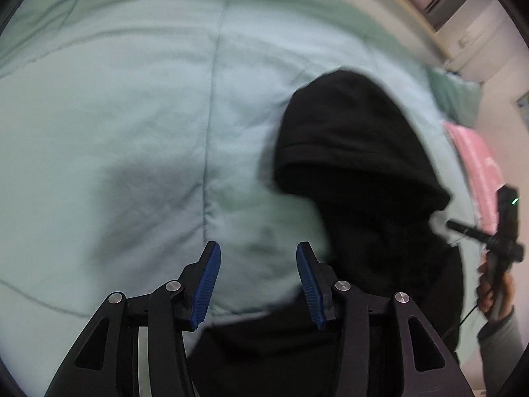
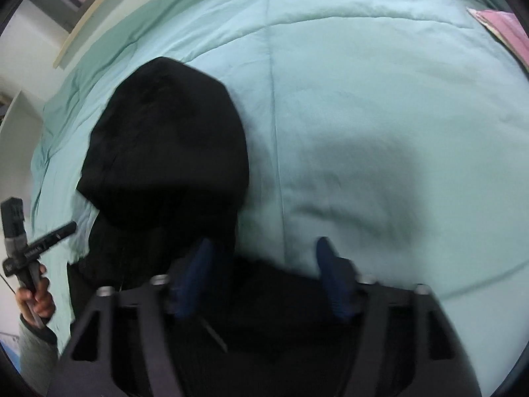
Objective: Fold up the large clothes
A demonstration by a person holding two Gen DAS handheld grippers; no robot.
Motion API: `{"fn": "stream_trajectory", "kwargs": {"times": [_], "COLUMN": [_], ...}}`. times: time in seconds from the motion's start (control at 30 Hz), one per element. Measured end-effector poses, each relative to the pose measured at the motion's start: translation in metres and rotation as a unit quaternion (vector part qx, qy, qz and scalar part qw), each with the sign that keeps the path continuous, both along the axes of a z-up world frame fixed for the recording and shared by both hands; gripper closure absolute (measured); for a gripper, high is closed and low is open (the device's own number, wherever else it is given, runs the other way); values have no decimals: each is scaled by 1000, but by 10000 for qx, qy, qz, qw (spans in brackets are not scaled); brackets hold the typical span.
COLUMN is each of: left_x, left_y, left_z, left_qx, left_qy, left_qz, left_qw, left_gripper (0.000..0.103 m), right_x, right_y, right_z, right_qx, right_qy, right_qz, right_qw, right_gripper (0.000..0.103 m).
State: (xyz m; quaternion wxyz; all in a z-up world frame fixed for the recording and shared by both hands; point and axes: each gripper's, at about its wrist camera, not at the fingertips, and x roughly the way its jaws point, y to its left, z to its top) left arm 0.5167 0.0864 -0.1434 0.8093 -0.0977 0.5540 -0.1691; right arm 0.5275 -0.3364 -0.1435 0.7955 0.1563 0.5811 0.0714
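Hoodie (image 1: 357, 152) lies bunched on the bed (image 1: 132, 106), hood up top. Left tool (image 1: 258, 284) and right tool (image 2: 264, 278) are both spread, pinching nothing. It looks soft, floppy and thick; grab it by a bottom edge.

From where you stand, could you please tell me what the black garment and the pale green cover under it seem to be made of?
Black garment: probably a soft, matte knit or fleece; it slumps in thick rounded folds without shine, though blur hides the weave. Pale green cover: apparently a padded quilted fabric, perhaps cotton, matte, with stitched seam lines and puffy panels between them.
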Motion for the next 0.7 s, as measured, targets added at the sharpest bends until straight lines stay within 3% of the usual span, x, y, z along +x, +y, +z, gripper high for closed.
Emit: {"fn": "stream_trajectory", "kwargs": {"times": [0.07,0.2,0.27,0.33,0.4,0.53,0.6,0.7], "left_x": [0,22,47,71,82,80,74,75], "left_y": [-2,-29,-48,-66,-77,-85,-84,-86], "left_z": [22,57,57,38,15,-50,-60,-60], "left_qx": [-124,-408,-374,-276,-118,10,22,139], "left_qy": [-270,-758,-849,-741,-540,110,17,-32], "left_qz": [7,-95,17,188,236,157,85,-1], "left_qw": [9996,9962,9957,9967,9982,9998,10000,9999], "left_gripper": [54,54,53,53,53,53,53,53], "right_x": [-13,-7,12,35,58,82,82,82], "right_y": [0,11,23,38,54,69,71,68], "right_z": [11,51,65,65,47,-15,-42,-49], "right_qx": [4,-7,-33,-167,-344,-485,-472,-475], "right_qy": [-101,-726,-1038,-1178,-1140,-494,-345,-405], "right_qz": [22,6,35,115,211,390,464,388], "right_qw": [9999,9974,9946,9928,9927,9968,9972,9973], "right_gripper": [31,31,31,31,31,31,31,31]}}
